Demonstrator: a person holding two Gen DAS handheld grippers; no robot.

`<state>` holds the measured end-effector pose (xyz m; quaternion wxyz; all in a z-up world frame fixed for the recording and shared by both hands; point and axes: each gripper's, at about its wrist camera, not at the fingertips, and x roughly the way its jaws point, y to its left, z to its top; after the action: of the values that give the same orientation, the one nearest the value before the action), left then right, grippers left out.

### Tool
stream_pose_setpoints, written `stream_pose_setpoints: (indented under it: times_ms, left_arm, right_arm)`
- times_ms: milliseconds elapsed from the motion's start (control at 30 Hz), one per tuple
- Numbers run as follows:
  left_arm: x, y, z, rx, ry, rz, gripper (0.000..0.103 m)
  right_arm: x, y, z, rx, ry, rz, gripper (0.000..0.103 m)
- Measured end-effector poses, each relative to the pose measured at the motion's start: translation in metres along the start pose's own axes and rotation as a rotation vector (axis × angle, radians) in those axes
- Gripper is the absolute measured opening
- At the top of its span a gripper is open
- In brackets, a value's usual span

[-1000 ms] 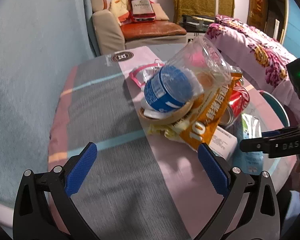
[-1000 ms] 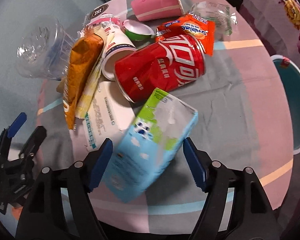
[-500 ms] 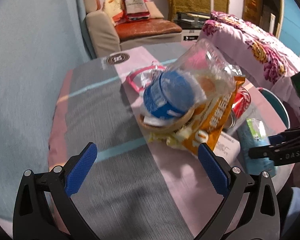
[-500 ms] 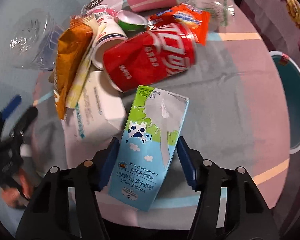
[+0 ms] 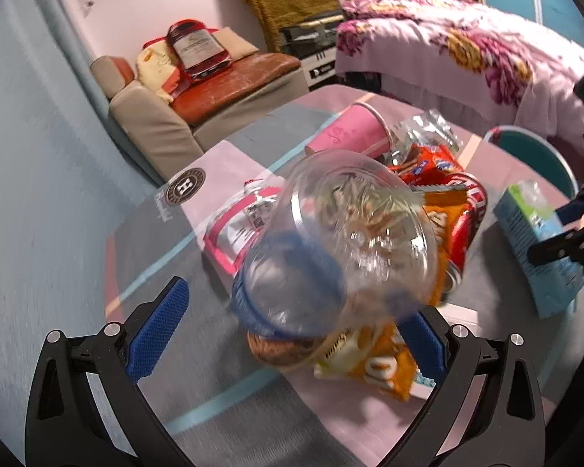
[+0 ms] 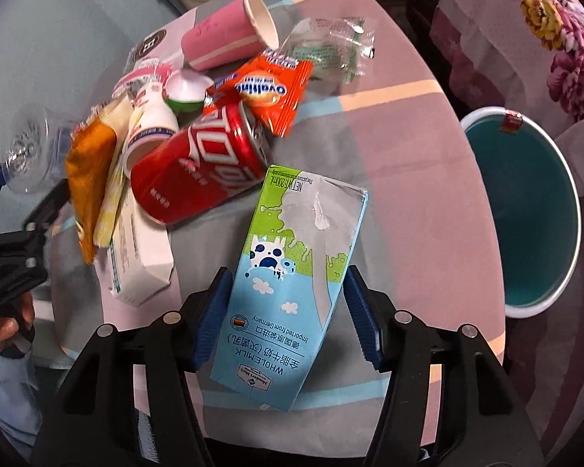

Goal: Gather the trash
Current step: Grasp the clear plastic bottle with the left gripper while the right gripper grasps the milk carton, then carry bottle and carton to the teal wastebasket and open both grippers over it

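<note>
Trash lay heaped on the round table under a pink-and-grey striped cloth. At six o'clock in the right wrist view, the right gripper had its blue pads pressed against both sides of a blue-and-green milk carton, which appeared raised off the cloth, its printed top pointing toward twelve o'clock. At ten o'clock from the carton lay a red cola can on its side, touching a white paper cup and an orange snack bag. A white flat box sat at nine o'clock of the carton. Farther toward twelve o'clock were an orange Ovaltine sachet, a pink paper cup on its side, and a crumpled clear wrapper. A teal bin stood at three o'clock, beside the table edge.

In the left wrist view, the left gripper had its jaws spread wide, and a clear plastic cup sat between them, tipped on the heap above the snack bag. Whether the pads touched the cup could not be told. A sofa stood at twelve o'clock beyond the table.
</note>
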<state>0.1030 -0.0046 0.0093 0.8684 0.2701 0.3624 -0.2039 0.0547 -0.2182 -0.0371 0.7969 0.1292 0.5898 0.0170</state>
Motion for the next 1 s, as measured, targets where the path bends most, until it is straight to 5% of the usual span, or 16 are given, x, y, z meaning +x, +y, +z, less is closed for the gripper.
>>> stream_pose_setpoints:
  times_ms: [333,500,733,1000]
  left_arm:
    - [-0.004,-0.005,0.004,-0.103,-0.033,-0.131,0.087]
    - [-0.012,-0.006,0.003,-0.156,-0.023,-0.084,0.077]
    - [-0.034,0.011,-0.004,-0.269,-0.041,-0.132,0.077]
    - [-0.064,0.022,-0.006,-0.315,-0.083,-0.099,0.077]
  right_arm:
    - [0.005,-0.005,-0.001,-0.018,-0.028,0.005,0.057]
    - [0.008,-0.011,-0.003,-0.009,-0.036,0.025,0.057]
    - [-0.001,-0.015,-0.001,-0.018,-0.076,0.054,0.057]
    - [-0.013,-0.018,0.002,-0.024,-0.121,0.106,0.056]
